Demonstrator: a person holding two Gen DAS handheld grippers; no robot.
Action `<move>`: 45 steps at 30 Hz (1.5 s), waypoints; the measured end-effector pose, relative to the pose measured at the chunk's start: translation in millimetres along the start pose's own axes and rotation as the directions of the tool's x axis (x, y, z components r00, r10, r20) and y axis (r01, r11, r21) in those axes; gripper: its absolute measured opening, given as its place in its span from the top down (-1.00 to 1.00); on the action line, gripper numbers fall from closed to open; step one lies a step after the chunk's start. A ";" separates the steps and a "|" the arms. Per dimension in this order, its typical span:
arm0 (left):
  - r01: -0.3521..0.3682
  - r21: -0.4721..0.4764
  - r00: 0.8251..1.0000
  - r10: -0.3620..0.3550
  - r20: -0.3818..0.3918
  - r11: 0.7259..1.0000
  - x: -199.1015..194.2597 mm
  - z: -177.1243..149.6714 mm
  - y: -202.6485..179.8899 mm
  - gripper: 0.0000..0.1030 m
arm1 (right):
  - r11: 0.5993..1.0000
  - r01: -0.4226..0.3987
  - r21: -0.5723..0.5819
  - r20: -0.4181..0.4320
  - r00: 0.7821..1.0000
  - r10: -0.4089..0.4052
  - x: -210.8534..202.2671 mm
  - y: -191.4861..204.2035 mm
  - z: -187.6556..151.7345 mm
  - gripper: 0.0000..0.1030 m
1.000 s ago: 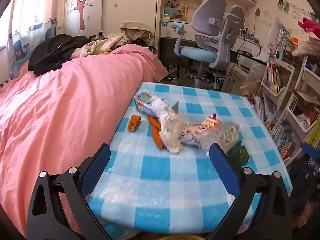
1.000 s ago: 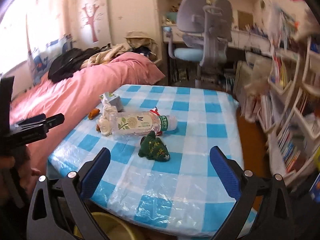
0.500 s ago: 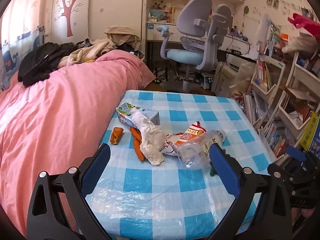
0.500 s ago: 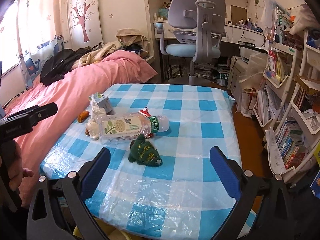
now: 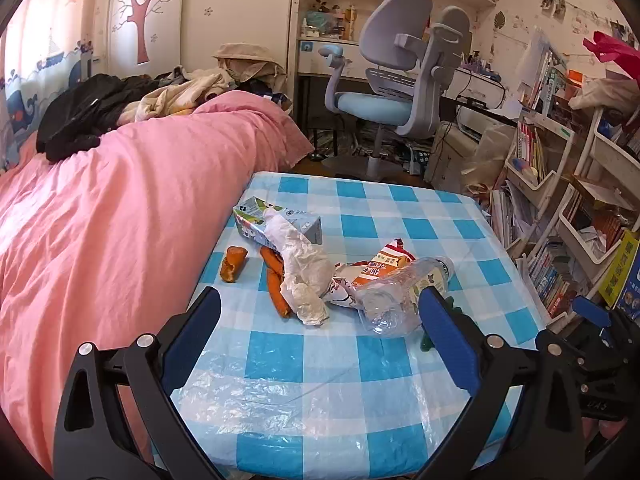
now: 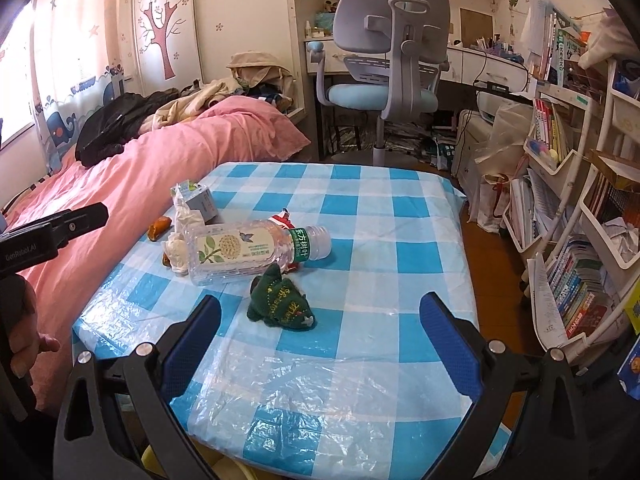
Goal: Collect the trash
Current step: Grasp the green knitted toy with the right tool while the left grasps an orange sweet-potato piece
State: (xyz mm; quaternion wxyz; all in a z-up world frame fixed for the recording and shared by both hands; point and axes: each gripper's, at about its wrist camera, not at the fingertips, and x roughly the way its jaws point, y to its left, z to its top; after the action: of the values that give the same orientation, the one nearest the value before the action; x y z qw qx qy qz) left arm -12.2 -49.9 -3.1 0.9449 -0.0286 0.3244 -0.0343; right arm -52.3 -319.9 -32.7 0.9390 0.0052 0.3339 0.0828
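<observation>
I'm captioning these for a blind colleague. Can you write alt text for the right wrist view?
An open right gripper hovers over a blue-checked table holding a plastic bottle lying on its side, a green plush toy, a carton and crumpled tissue. A pink bed lies left, a desk chair behind.

Blue-and-white checked tablecloth under a clear film. Pink duvet alongside. Orange peel pieces, a white crumpled tissue, an orange-red-white snack wrapper. Clear bottle with a green label band; dark green plush toy. Grey chair, pale blue seat.
</observation>
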 end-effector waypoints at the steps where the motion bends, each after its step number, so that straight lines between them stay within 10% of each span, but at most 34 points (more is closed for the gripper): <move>1: 0.000 -0.002 1.000 0.000 0.000 1.000 -0.2 -0.3 0.3 -0.85 | 1.000 0.001 -0.001 -0.001 1.000 -0.001 0.3 0.3 -0.1 -0.85; 31: -0.013 -0.022 1.000 0.013 -0.002 1.000 -4.0 -2.4 15.5 -0.85 | 0.997 0.023 -0.080 -0.025 0.999 -0.026 3.7 21.6 -7.3 -0.85; 45: -0.177 -0.115 0.980 0.164 -0.109 0.978 46.1 15.2 100.8 -0.85 | 0.986 -0.025 -0.162 -0.080 0.997 0.012 24.4 34.7 -9.5 -0.85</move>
State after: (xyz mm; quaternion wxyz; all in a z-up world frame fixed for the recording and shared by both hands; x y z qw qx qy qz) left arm 38.1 47.2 -27.0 0.9234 -0.0576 0.3737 0.0658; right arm -45.0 -282.2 -53.1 0.9215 -0.0716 0.3628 0.1187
